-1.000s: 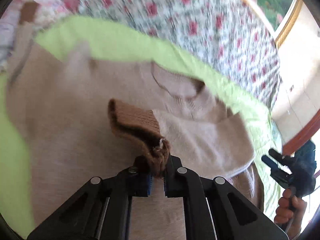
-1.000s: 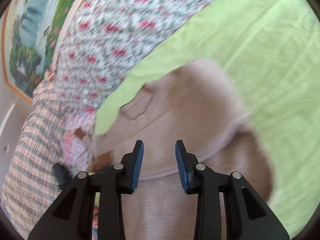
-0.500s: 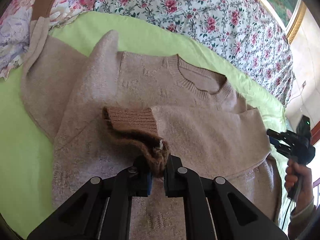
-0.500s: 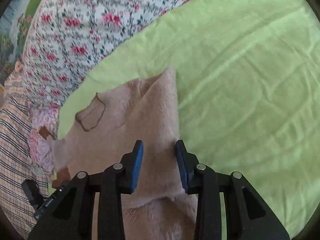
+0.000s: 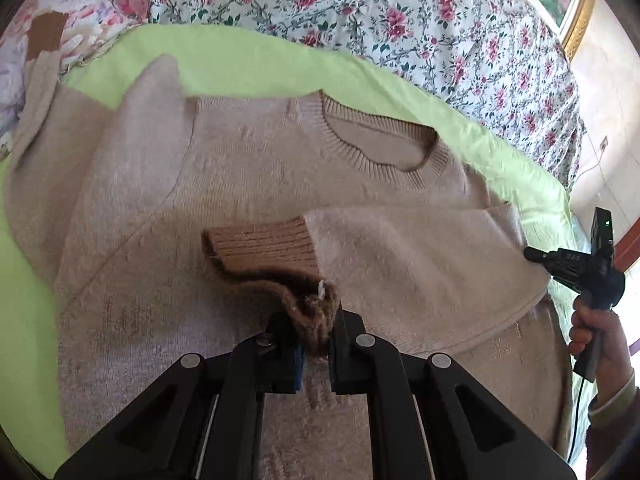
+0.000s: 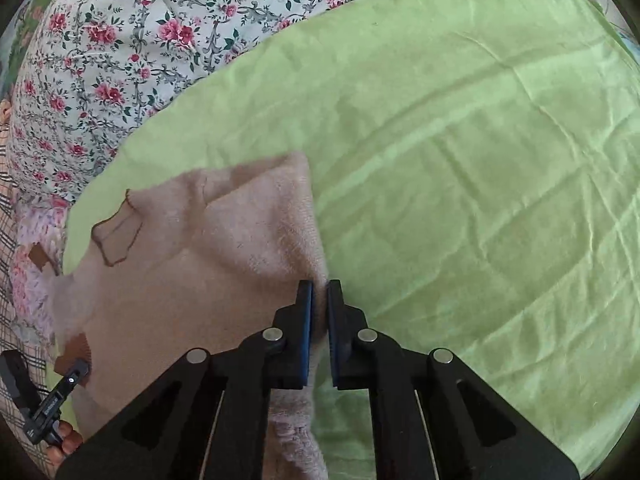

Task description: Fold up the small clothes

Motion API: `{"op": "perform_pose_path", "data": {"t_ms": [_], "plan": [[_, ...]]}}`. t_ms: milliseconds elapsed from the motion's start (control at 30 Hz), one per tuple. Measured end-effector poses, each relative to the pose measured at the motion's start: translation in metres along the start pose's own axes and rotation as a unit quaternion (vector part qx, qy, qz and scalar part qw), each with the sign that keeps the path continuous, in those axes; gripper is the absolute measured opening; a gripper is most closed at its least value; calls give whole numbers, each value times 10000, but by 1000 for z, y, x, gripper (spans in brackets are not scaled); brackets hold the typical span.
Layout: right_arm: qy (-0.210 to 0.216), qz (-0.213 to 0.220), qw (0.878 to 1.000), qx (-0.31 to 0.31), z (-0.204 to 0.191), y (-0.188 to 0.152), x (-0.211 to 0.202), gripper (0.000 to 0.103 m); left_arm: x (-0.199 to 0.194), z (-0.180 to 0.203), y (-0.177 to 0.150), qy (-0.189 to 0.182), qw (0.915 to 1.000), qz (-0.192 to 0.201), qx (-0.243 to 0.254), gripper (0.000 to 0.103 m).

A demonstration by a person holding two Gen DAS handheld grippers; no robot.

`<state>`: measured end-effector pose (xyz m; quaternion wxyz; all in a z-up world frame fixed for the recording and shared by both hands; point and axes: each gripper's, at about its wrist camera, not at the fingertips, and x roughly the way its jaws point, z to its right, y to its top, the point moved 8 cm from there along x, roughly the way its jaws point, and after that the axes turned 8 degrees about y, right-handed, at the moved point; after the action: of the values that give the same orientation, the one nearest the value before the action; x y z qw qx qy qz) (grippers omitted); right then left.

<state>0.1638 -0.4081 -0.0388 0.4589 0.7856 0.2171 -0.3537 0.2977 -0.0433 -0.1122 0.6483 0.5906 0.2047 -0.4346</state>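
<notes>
A beige knitted sweater (image 5: pixel 248 168) lies front up on a green sheet (image 5: pixel 248 60), neck hole (image 5: pixel 380 136) toward the floral bedding. One sleeve is folded across the chest, and its brown ribbed cuff (image 5: pixel 264 246) lies at the middle. My left gripper (image 5: pixel 318 334) is shut on that cuff's edge. In the right wrist view the sweater (image 6: pixel 208 280) fills the lower left, and my right gripper (image 6: pixel 320 296) is shut on its folded side edge. The right gripper also shows in the left wrist view (image 5: pixel 568 264).
A floral quilt (image 5: pixel 400 20) lies behind the sheet, and a floral pillow (image 5: pixel 24 48) lies under the other sleeve's brown cuff (image 5: pixel 46 34). The green sheet (image 6: pixel 480 160) spreads wide to the right. A plaid cloth (image 6: pixel 12 320) lies at the left edge.
My right gripper moved to the sweater's side edge and closed on it. My left gripper kept its hold on the cuff and laid the sleeve across the chest.
</notes>
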Motion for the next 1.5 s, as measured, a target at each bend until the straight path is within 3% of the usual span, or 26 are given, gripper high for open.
{"op": "perform_pose_path", "data": {"t_ms": [133, 200, 300, 433, 467, 567, 633, 733, 767, 933, 1033, 1233, 1300, 1400, 1433, 1467, 1500], "plan": [[364, 293, 9977, -489, -46, -11, -30, 10, -2, -5, -1, 39, 10000, 4, -54, 13], [478, 24, 9957, -792, -65, -26, -24, 11, -1, -5, -2, 90, 9999, -28, -44, 13], [-18, -407, 9957, -833, -52, -46, -4, 11, -4, -7, -6, 189, 9998, -12, 28, 16], [264, -349, 9979, -472, -46, -51, -17, 11, -10, -18, -18, 292, 9995, -93, 72, 17], [315, -293, 9980, -467, -50, -51, -23, 13, -15, -22, -21, 275, 9996, -92, 61, 18], [523, -178, 9970, -549, -66, -58, -39, 44, -36, -33, -26, 315, 9995, -18, 3, 20], [722, -135, 9952, -649, -80, -67, -48, 47, -53, -42, -26, 272, 9995, 85, -99, 23], [982, -206, 9926, -681, -96, -81, -54, 47, -76, -70, -16, 407, 9980, 288, -392, 46], [1042, -240, 9919, -684, -101, -85, -55, 47, -82, -82, -10, 550, 9966, 377, -481, 53], [1334, -379, 9882, -645, -123, -108, -53, 47, -88, -144, 39, 1324, 9866, 613, -727, 56], [1430, -463, 9862, -688, -131, -115, -49, 47, -77, -175, 80, 1799, 9785, 695, -727, 67], [1508, -635, 9838, -735, -143, -127, -40, 47, -16, -226, 150, 2577, 9638, 418, -533, 80], [1509, -696, 9830, -778, -145, -129, -38, 47, 7, -246, 165, 2860, 9562, 203, -588, 80], [1501, -745, 9826, -797, -144, -129, -36, 47, 25, -267, 182, 2886, 9542, 132, -783, 78], [1485, -749, 9829, -792, -143, -129, -35, 47, 28, -271, 186, 2832, 9551, 145, -861, 74], [1469, -750, 9832, -784, -142, -129, -35, 47, 31, -275, 191, 2656, 9591, 172, -967, 51], [1454, -756, 9833, -787, -141, -129, -35, 47, 33, -277, 193, 2527, 9620, 162, -1019, 18]]}}
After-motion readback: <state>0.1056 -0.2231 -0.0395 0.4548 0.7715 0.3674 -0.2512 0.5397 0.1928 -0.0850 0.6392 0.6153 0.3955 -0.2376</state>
